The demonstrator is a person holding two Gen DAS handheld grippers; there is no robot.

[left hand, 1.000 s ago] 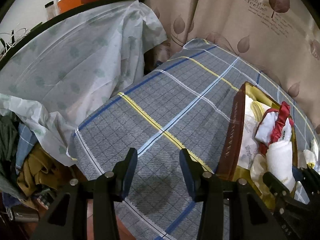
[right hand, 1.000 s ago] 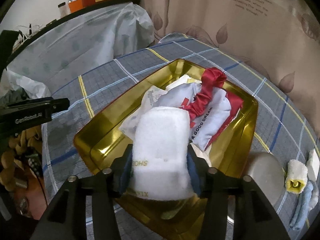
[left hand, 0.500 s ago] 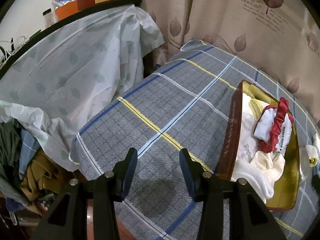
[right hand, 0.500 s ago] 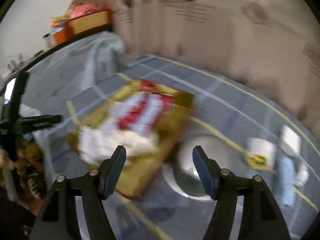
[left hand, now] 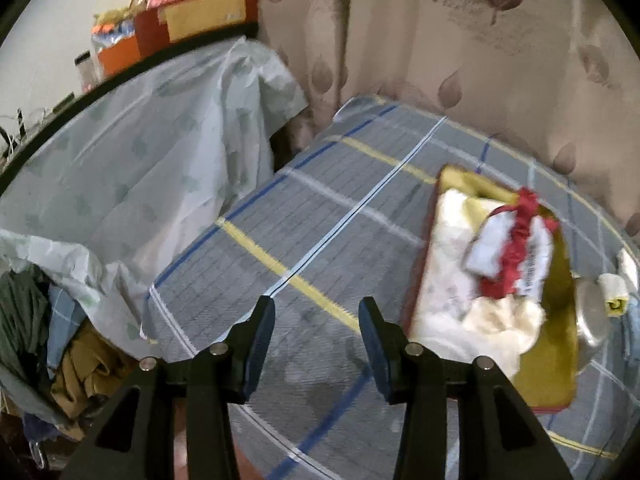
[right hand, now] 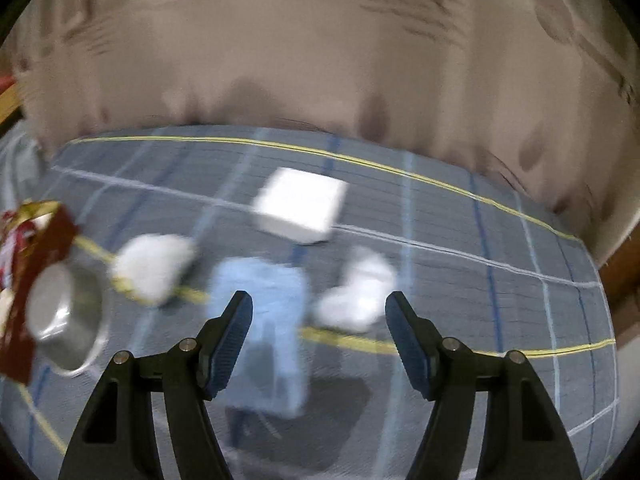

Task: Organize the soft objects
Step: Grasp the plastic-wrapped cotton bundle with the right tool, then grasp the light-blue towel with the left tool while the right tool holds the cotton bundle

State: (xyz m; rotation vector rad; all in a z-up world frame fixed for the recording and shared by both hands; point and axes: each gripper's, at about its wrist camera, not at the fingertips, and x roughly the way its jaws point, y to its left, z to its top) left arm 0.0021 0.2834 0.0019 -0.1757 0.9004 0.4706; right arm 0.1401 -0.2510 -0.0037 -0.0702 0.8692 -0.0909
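Left tongs [left hand: 316, 320] parted, empty, over the checked cloth [left hand: 304, 224] on the worktop. Just right of them, the gold tray [left hand: 560, 364] — heaped with white soft pieces [left hand: 500, 324] and a red-trimmed pouch [left hand: 516, 252]. Beside the tray's far edge, a steel bowl [left hand: 592, 320] and a rolled white cloth [left hand: 614, 300].

Right tongs [right hand: 319, 314] spread wide, holding nothing, above a light blue cloth [right hand: 264, 320] lying between the prongs. Near it, blurred: a white roll [right hand: 154, 272] to the left, a white bundle [right hand: 358, 292] to the right, a white square pad [right hand: 300, 210] beyond. Leaf-print curtain [right hand: 320, 60] behind.
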